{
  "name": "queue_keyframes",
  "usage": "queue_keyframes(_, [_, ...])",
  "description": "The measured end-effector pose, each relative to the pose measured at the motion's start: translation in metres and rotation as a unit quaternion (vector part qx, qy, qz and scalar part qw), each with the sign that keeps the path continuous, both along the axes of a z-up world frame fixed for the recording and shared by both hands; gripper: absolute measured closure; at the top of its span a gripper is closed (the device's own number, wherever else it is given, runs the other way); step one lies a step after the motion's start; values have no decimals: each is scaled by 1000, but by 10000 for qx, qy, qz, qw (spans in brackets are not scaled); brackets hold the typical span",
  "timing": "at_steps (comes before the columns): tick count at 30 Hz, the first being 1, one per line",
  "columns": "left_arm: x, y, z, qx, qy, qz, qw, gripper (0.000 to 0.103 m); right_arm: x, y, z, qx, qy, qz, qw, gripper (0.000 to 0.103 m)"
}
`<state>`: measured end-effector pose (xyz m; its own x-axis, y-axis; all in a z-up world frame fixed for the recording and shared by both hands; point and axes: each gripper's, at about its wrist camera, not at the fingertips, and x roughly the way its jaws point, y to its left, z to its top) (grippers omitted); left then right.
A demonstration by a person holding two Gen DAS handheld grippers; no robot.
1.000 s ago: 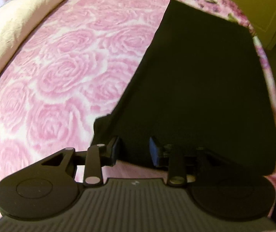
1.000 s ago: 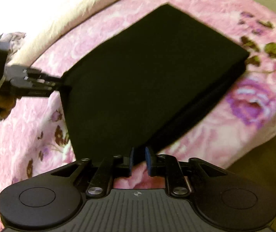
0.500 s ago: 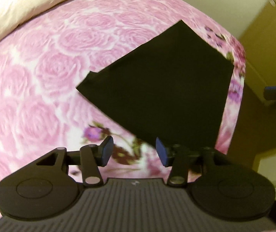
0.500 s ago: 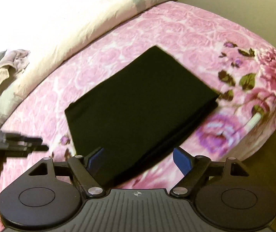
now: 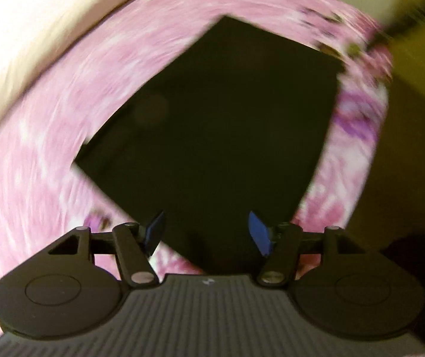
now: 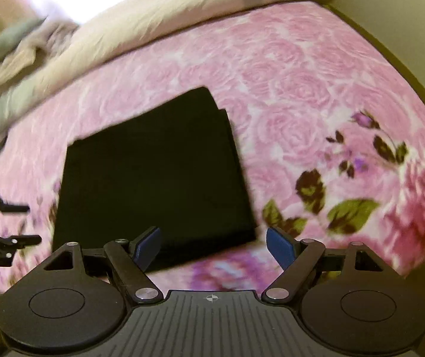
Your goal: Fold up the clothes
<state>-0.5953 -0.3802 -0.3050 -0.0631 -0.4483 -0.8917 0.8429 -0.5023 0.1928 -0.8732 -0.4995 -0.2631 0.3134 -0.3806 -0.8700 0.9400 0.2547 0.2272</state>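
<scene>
A black garment (image 6: 153, 175), folded into a flat rectangle with its layered edges showing along the right side, lies on the pink rose-print bed (image 6: 295, 89). It sits toward the near edge of the bed, left of the dark leaf-and-flower print (image 6: 349, 211) near the bed's corner. Along the far side of the bed runs a cream quilt (image 6: 159, 26), and a heap of pale cloth (image 6: 16, 56) rests at the far left.

The right tongs (image 6: 214, 245) hang above the near right corner of the garment with the blue pads spread wide and nothing between them; neither pad touches the cloth.

In the left wrist view, which is blurred, the left tongs (image 5: 208, 232) are above the near corner of the garment (image 5: 218, 136). Their jaws are opening, clear of the fabric and gripping nothing. The bed (image 5: 48, 154) shows pink round the garment on the left and right.

The left tongs (image 6: 19, 223) also show at the left edge of the right wrist view, near the garment's left side and apart from it.
</scene>
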Motion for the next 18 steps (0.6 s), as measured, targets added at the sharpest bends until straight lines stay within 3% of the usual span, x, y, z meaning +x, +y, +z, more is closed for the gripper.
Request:
queue_keyframes(6, [-71, 30, -37, -479, -926, -1235, 9868, 39, 18, 6, -22, -366, 864, 1515, 9840, 22])
queue_keyframes(10, [-84, 32, -57, -539, -989, -1440, 9831, 39, 44, 25, -33, -730, 1269, 2382, 9601, 22])
queue_keyframes(14, [-83, 31, -71, -783, -1095, -1409, 9808, 39, 71, 48, -52, -1244, 1833, 3304, 9175, 22])
queue_keyframes(18, [-77, 29, -81, -858, -1086, -1345, 9812, 39, 91, 65, -81, -1684, 2558, 4185, 8550, 22])
